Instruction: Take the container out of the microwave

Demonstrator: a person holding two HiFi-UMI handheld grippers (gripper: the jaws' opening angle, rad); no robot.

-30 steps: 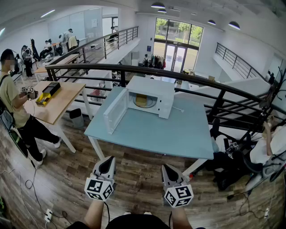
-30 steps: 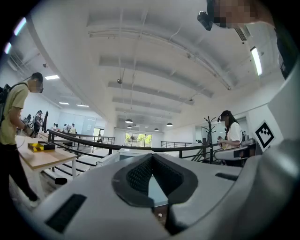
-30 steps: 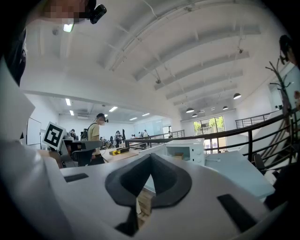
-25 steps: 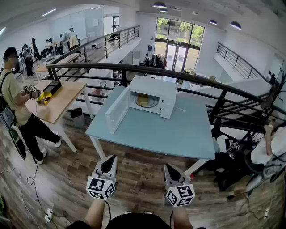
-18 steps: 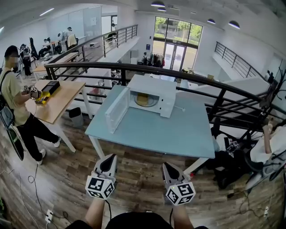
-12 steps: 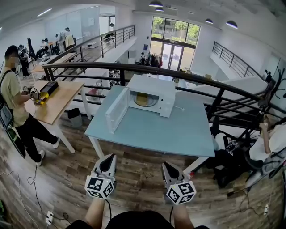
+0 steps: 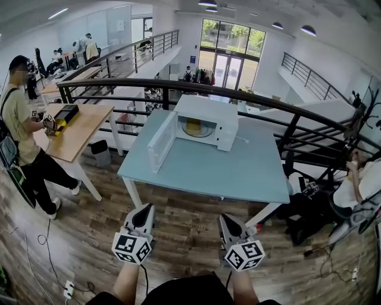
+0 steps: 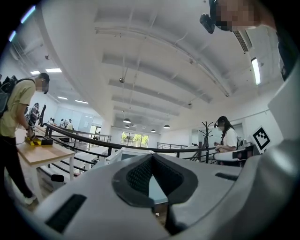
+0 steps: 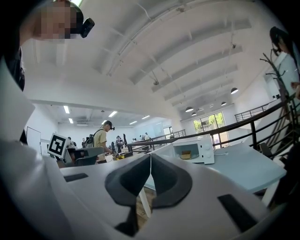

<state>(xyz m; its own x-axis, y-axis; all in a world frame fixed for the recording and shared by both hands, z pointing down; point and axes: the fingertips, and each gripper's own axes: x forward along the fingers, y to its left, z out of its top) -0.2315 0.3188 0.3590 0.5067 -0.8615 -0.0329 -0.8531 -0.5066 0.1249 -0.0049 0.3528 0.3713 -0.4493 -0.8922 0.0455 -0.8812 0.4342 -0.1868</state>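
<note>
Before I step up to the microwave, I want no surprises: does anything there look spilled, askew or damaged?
Nothing stands out. The microwave sits on the blue table with its door swung open and the container inside; no spill shows. The left gripper and right gripper are shut, empty, short of the table.

Bright, even light fills the hall: daylight enters through tall windows [image 7: 232, 41] far ahead of the jaws, and ceiling lamps [image 7: 209, 5] glow above them. All views bend strongly at the edges. Both gripper views have dark round borders, and close to the lens the left gripper [image 8: 152, 157] and right gripper [image 9: 150, 159] look soft.
</note>
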